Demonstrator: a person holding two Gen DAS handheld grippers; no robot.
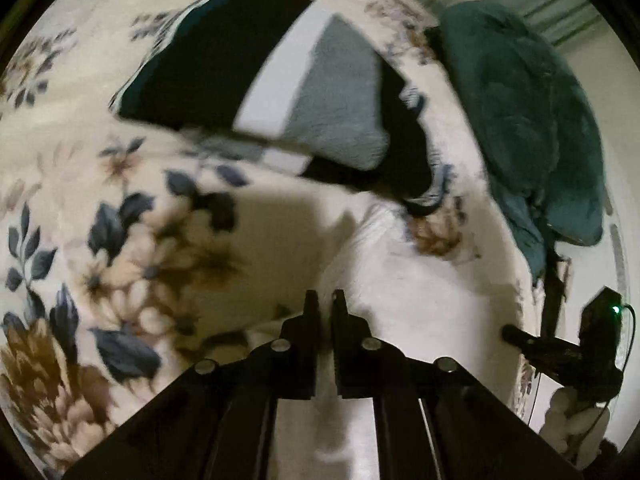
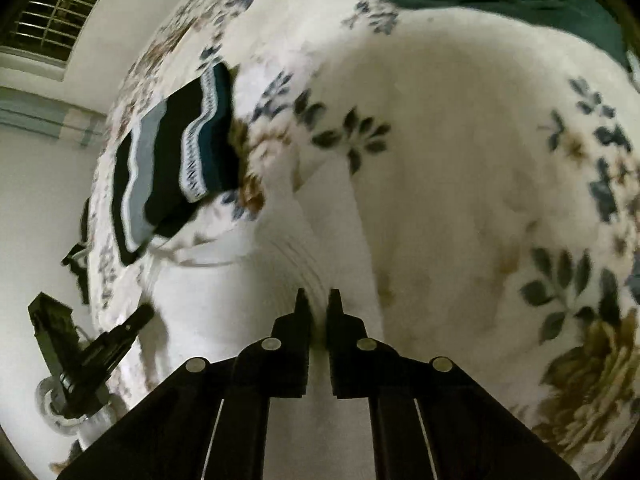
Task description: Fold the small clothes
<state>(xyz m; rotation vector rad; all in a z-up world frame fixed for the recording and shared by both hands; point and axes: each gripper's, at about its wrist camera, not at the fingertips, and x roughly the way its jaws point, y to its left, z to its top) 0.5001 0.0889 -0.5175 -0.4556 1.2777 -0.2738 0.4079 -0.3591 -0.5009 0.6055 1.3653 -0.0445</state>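
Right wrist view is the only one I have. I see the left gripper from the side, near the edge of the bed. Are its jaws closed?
Observer: Yes. In the left wrist view the left gripper has its fingers almost together, over the white garment. I cannot tell if they pinch it.
Operator: What lies beside the folded striped sweater? My view cuts off there.
Observer: A crumpled teal garment lies next to it, with a strip of floral blanket showing between the two.
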